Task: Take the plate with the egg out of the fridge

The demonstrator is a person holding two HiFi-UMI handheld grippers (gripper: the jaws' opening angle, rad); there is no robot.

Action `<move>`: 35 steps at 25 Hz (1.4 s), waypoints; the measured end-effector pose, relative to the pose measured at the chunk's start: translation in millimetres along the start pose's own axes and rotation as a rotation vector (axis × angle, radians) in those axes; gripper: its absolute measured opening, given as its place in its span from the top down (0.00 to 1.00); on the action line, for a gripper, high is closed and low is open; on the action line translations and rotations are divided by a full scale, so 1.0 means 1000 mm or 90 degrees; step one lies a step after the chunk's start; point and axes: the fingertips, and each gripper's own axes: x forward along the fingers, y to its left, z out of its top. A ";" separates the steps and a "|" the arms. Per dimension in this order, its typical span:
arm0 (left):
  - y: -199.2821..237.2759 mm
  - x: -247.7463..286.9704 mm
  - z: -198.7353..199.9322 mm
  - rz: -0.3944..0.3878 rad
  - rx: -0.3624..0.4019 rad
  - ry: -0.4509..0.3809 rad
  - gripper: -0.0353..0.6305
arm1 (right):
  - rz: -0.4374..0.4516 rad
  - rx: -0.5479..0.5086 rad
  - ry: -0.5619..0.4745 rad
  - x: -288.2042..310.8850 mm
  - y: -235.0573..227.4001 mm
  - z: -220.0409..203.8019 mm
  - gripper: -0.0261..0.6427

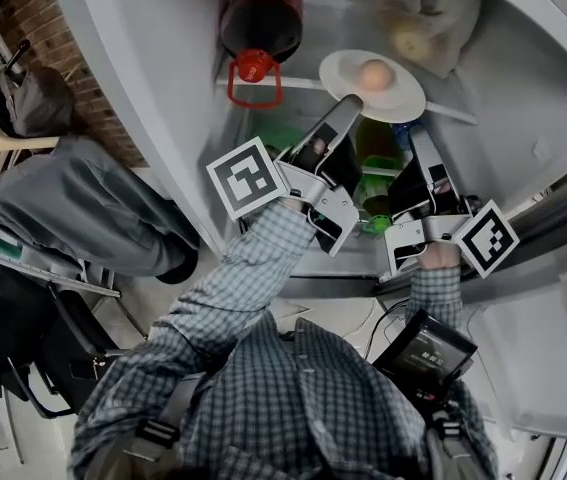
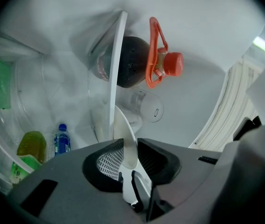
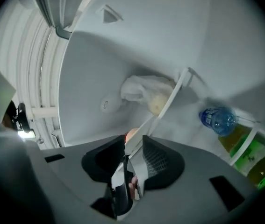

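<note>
A white plate (image 1: 399, 99) carrying a brown egg (image 1: 375, 74) lies at the front of a fridge shelf (image 1: 298, 83). My left gripper (image 1: 348, 106) reaches up to the plate's left rim. In the left gripper view the rim (image 2: 125, 143) is pinched between the pads, so that gripper (image 2: 126, 158) is shut on it. My right gripper (image 1: 415, 133) is at the plate's near right edge. In the right gripper view the plate's rim (image 3: 145, 126) runs between the jaws with the egg (image 3: 131, 135) just behind. This gripper (image 3: 133, 146) stands open, not pressing the rim.
A dark bottle (image 1: 261, 23) with a red cap and handle stands left of the plate on the same shelf. A plastic bag of food (image 1: 423, 13) lies behind the plate. Green packs and a blue-capped water bottle (image 3: 218, 120) fill the shelf below. Bags clutter the floor at left (image 1: 23, 98).
</note>
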 end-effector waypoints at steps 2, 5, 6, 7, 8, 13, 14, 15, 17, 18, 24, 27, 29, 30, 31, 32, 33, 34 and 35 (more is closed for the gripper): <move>0.000 0.000 0.000 -0.002 -0.002 -0.001 0.80 | -0.002 0.022 -0.011 0.002 -0.003 0.004 0.81; -0.001 -0.001 -0.001 -0.004 0.002 0.001 0.80 | -0.003 0.036 -0.021 0.004 -0.005 0.010 0.81; -0.001 -0.001 -0.001 -0.005 0.003 0.002 0.80 | -0.003 0.035 -0.023 0.005 -0.005 0.012 0.81; -0.001 -0.002 -0.001 -0.006 0.005 0.003 0.80 | -0.005 0.034 -0.023 0.007 -0.006 0.013 0.81; -0.001 -0.002 -0.001 -0.006 0.006 0.004 0.80 | -0.007 0.034 -0.021 0.008 -0.007 0.014 0.81; 0.000 -0.003 -0.003 -0.009 0.007 0.007 0.80 | -0.009 0.044 -0.012 0.014 -0.008 0.015 0.81; 0.000 -0.003 -0.003 -0.009 0.007 0.008 0.80 | -0.003 0.047 -0.011 0.014 -0.008 0.015 0.81; 0.000 -0.003 -0.003 -0.010 0.008 0.008 0.80 | 0.002 0.049 -0.011 0.015 -0.008 0.016 0.81; 0.000 -0.004 -0.004 -0.011 0.013 0.011 0.80 | 0.004 0.053 -0.013 0.016 -0.009 0.017 0.81; 0.000 -0.004 -0.004 -0.012 0.016 0.012 0.80 | 0.004 0.055 -0.014 0.017 -0.010 0.017 0.81; 0.001 -0.005 -0.003 -0.012 0.020 0.013 0.82 | -0.002 0.070 -0.018 0.019 -0.012 0.015 0.84; 0.002 -0.006 -0.004 -0.009 0.020 0.011 0.83 | -0.001 0.072 -0.020 0.017 -0.010 0.015 0.85; 0.001 -0.008 -0.005 -0.008 0.021 0.011 0.83 | 0.002 0.072 -0.020 0.016 -0.008 0.016 0.86; 0.001 -0.008 -0.005 -0.008 0.023 0.012 0.83 | 0.003 0.072 -0.021 0.015 -0.007 0.016 0.86; 0.000 -0.009 -0.006 -0.007 0.025 0.012 0.83 | 0.005 0.072 -0.021 0.015 -0.006 0.016 0.86; 0.000 -0.009 -0.006 -0.007 0.026 0.013 0.83 | 0.007 0.073 -0.021 0.015 -0.005 0.015 0.86; 0.000 -0.009 -0.006 -0.007 0.026 0.013 0.84 | 0.010 0.074 -0.020 0.014 -0.005 0.015 0.86; 0.000 -0.010 -0.006 -0.007 0.025 0.013 0.84 | 0.013 0.075 -0.019 0.014 -0.005 0.015 0.87; 0.000 -0.010 -0.007 -0.006 0.024 0.012 0.84 | 0.016 0.076 -0.018 0.013 -0.005 0.015 0.87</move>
